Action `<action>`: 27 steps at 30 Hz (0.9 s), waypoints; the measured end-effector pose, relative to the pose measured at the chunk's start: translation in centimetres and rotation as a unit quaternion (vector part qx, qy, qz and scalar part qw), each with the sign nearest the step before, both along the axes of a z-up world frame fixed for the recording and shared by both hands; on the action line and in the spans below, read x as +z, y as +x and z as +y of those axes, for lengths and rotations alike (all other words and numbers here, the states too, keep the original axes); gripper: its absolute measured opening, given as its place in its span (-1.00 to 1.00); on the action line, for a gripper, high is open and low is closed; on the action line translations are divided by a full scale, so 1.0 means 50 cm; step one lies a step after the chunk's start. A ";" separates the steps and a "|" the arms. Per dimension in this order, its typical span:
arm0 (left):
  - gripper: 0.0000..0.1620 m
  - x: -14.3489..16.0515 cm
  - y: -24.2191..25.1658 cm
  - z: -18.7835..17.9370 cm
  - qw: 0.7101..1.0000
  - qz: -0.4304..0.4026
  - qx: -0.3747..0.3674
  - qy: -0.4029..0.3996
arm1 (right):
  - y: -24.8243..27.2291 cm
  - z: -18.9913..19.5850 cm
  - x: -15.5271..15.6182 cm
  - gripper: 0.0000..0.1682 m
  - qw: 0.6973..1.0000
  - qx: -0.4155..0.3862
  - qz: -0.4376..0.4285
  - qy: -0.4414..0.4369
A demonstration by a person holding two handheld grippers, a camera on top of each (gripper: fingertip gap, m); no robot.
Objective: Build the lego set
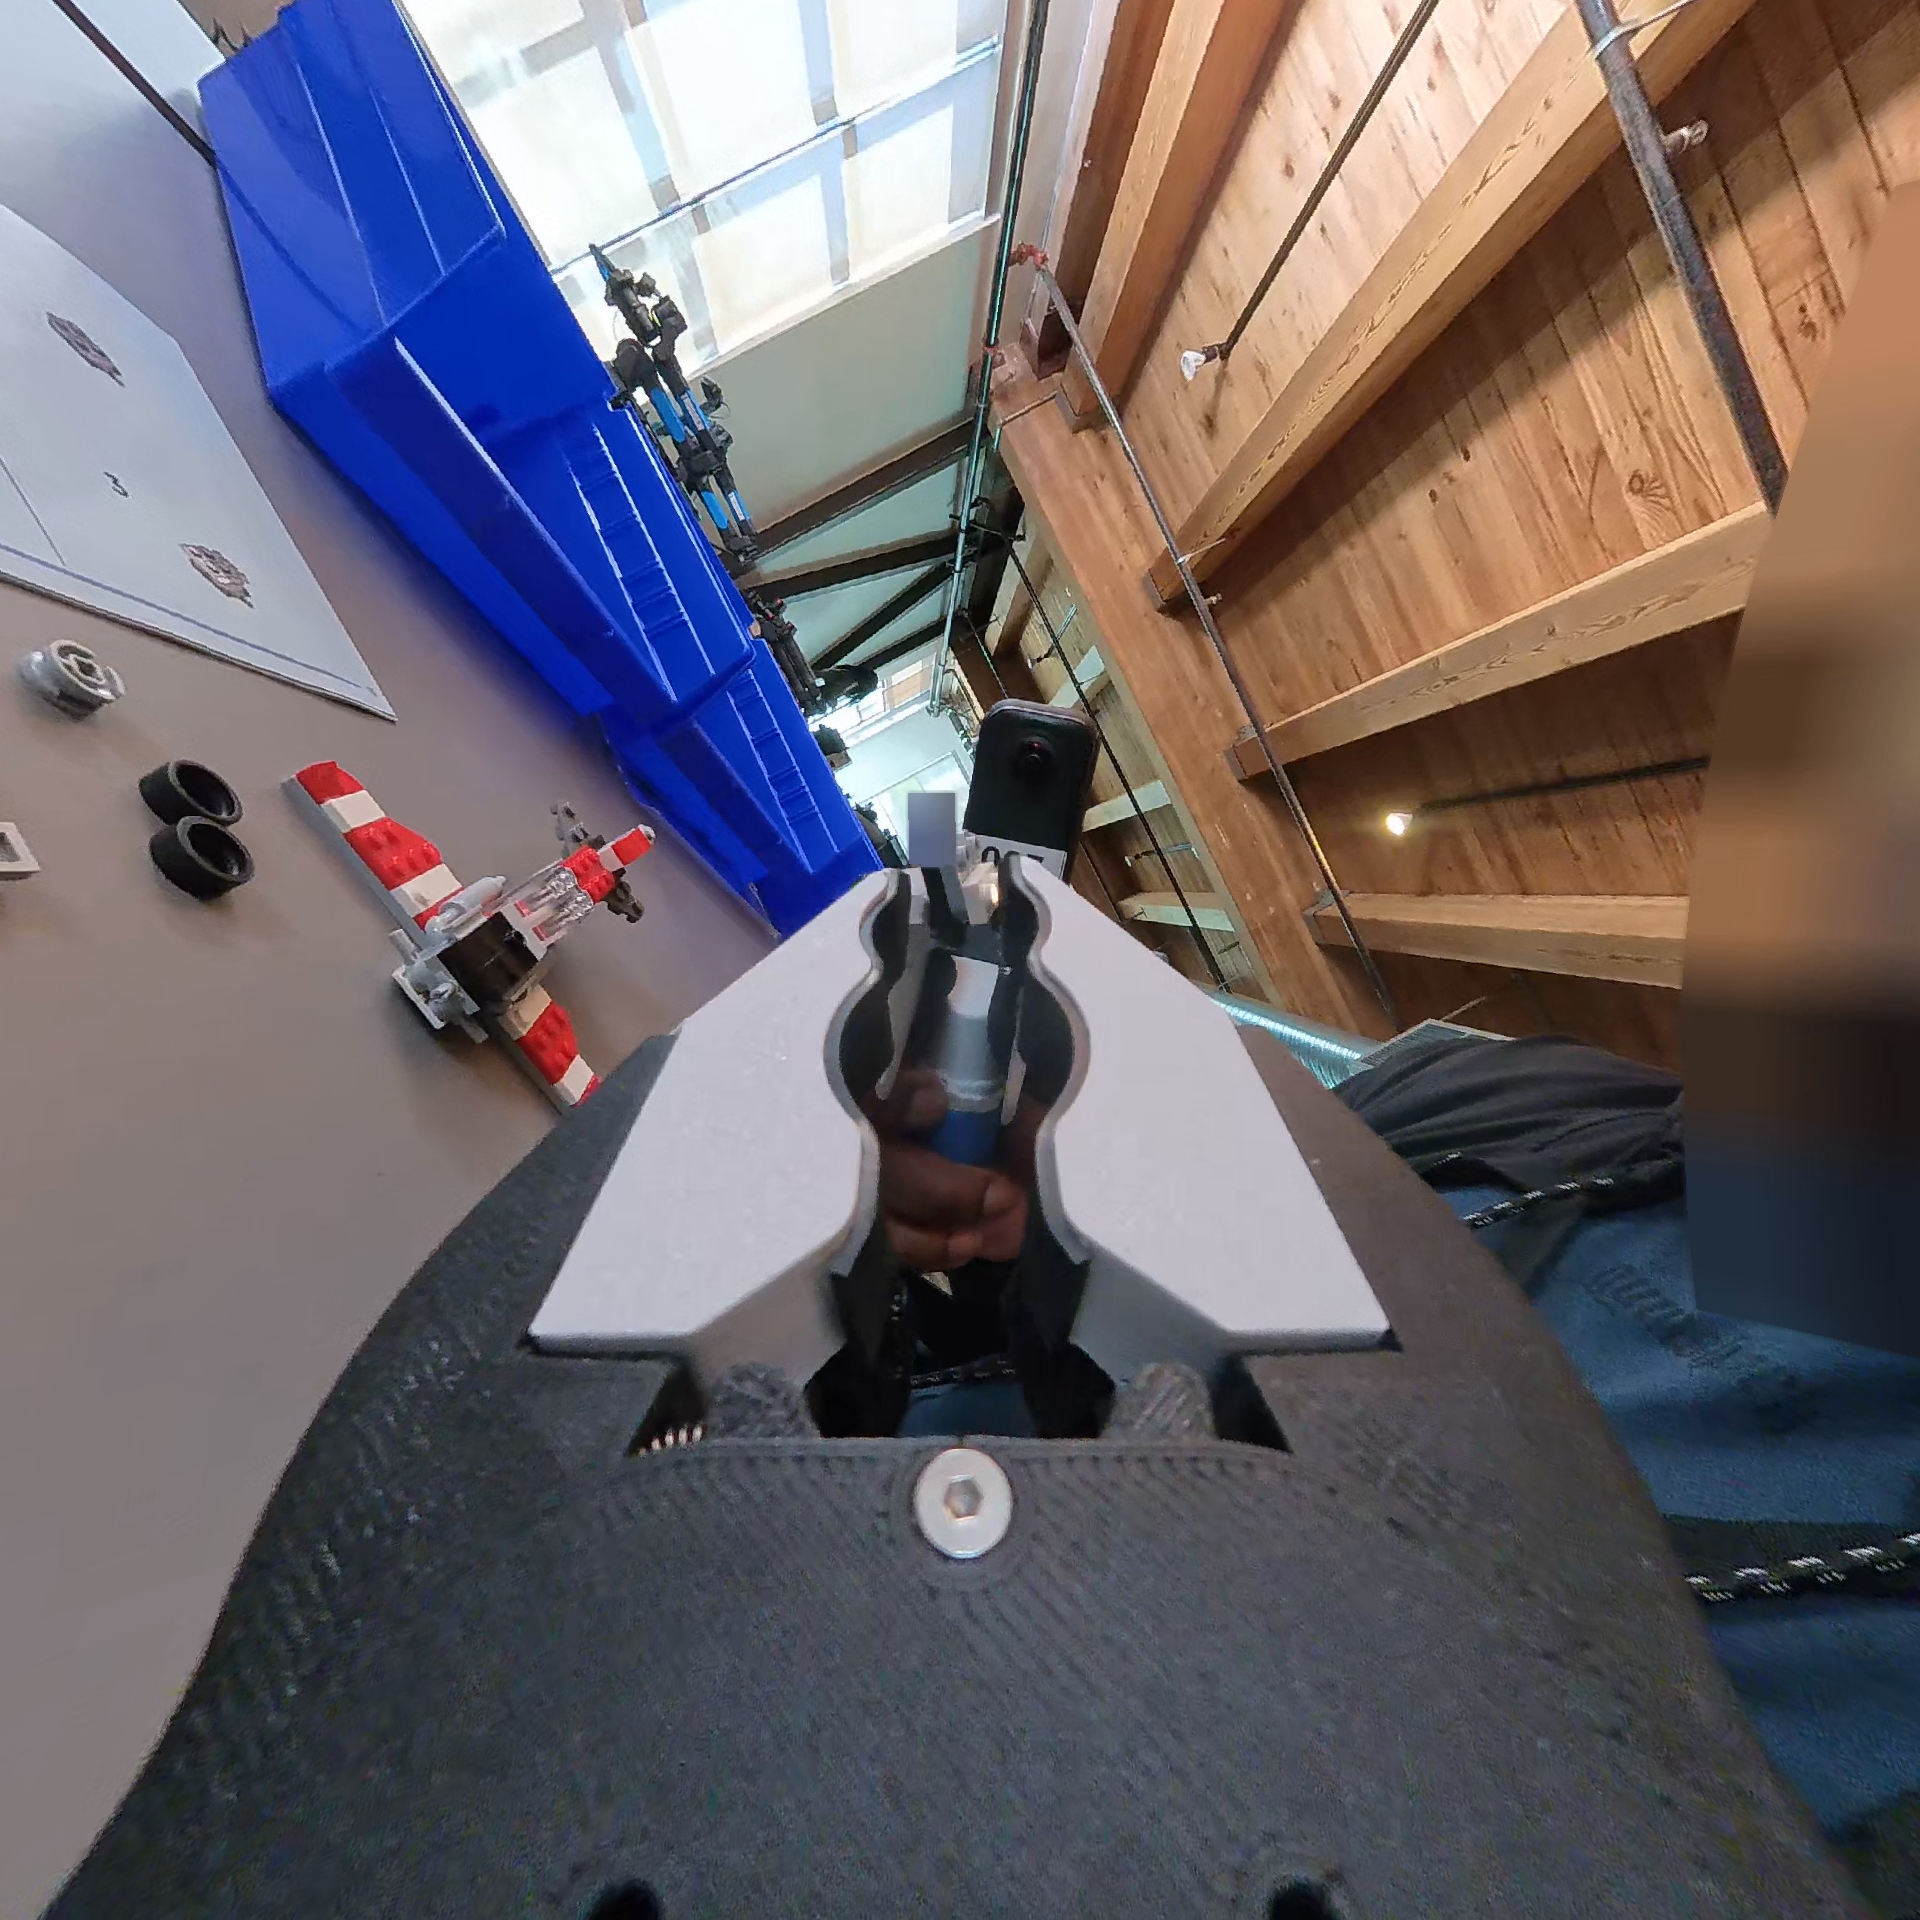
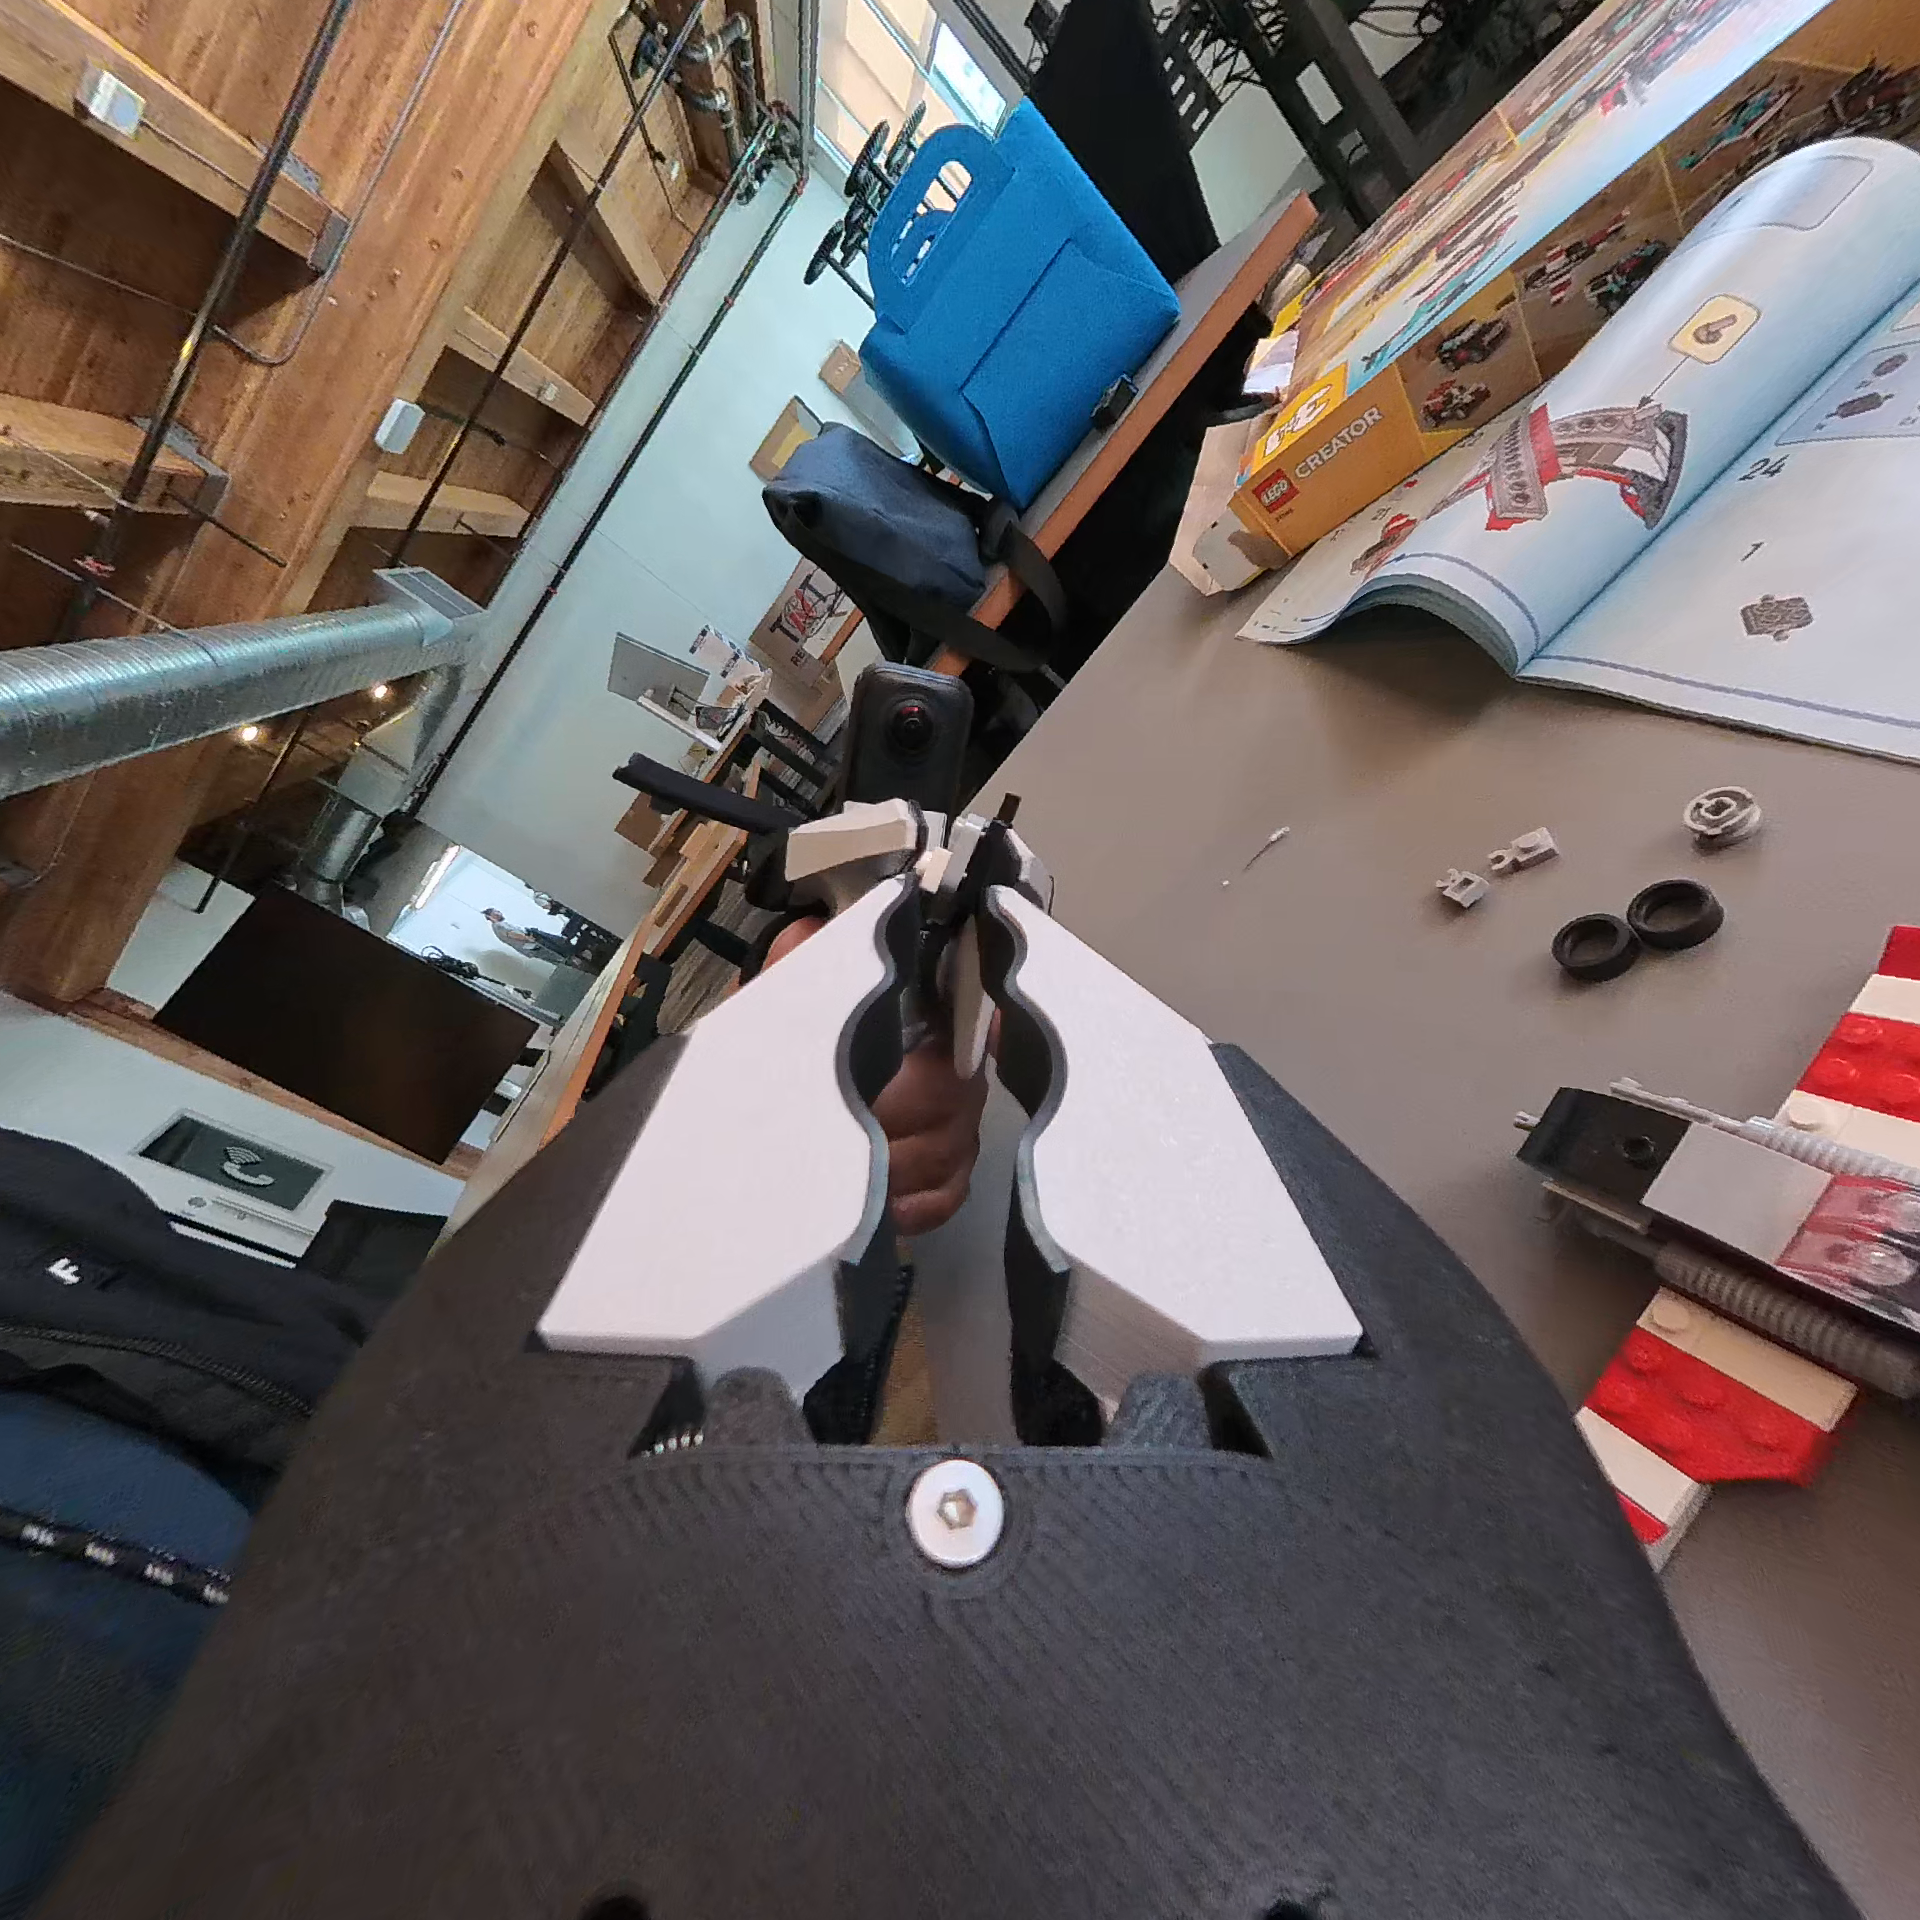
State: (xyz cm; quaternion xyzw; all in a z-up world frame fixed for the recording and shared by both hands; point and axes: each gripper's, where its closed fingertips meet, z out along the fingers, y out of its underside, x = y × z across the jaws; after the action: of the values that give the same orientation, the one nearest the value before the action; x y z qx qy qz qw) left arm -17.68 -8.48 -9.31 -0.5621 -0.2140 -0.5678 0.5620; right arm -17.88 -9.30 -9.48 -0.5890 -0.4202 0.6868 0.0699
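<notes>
- Far left of the left wrist view: instruction booklet lies open on the counter, probably so the steps can be read while working.
- Below it sits a grey round piece, and just beside that a pair of black tyres that touch each other. They look like loose stock not yet fitted.
- Red-and-white plane model, the task's thing, rests flat on the counter. It is near the blue bins and well apart from both tools, with nothing gripping it.
- Centre: left tool is lifted off the counter, tip to tip with the opposite tool. Its jaws are drawn close, with small black and pale parts at the tips. I cannot tell whether it is clenched on them or released.
- Right wrist view: right tool has the same pose, with a narrow gap at the tips. Its grip cannot be told either. My judgement is that a small sub-assembly is being mated in the air.
- Right of it, small grey plates wait on the counter.
- Farther back stands the set box.
</notes>
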 end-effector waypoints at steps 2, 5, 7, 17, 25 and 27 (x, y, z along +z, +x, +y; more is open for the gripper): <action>-0.81 0.002 0.003 0.000 1.000 -0.003 -0.004 0.002 | -0.001 -0.004 -0.002 -0.89 1.000 0.002 0.000 0.003; -0.85 0.000 0.003 0.000 1.000 -0.002 -0.004 0.001 | -0.002 -0.008 -0.004 -0.89 1.000 0.004 0.002 0.006; -0.87 -0.002 0.001 -0.001 1.000 -0.005 -0.004 0.000 | -0.001 -0.010 -0.009 -0.89 1.000 0.011 -0.003 0.011; -0.87 -0.024 -0.005 -0.015 0.999 0.024 -0.011 -0.034 | 0.014 0.015 -0.029 -0.62 0.986 0.062 -0.018 0.153; -0.86 -0.004 0.048 -0.040 0.995 0.039 -0.092 0.005 | 0.058 -0.011 0.062 -0.53 0.918 0.237 0.154 0.278; -0.86 0.001 0.067 -0.041 0.993 0.041 -0.114 0.017 | 0.064 -0.024 0.052 -0.52 0.890 0.280 0.174 0.315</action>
State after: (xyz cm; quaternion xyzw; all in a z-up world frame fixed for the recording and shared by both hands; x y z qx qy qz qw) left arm -14.31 -10.54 -9.27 -0.5960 -0.1156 -0.6078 0.5119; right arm -14.67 -10.50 -6.90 -0.2655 -0.7428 0.6010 0.1287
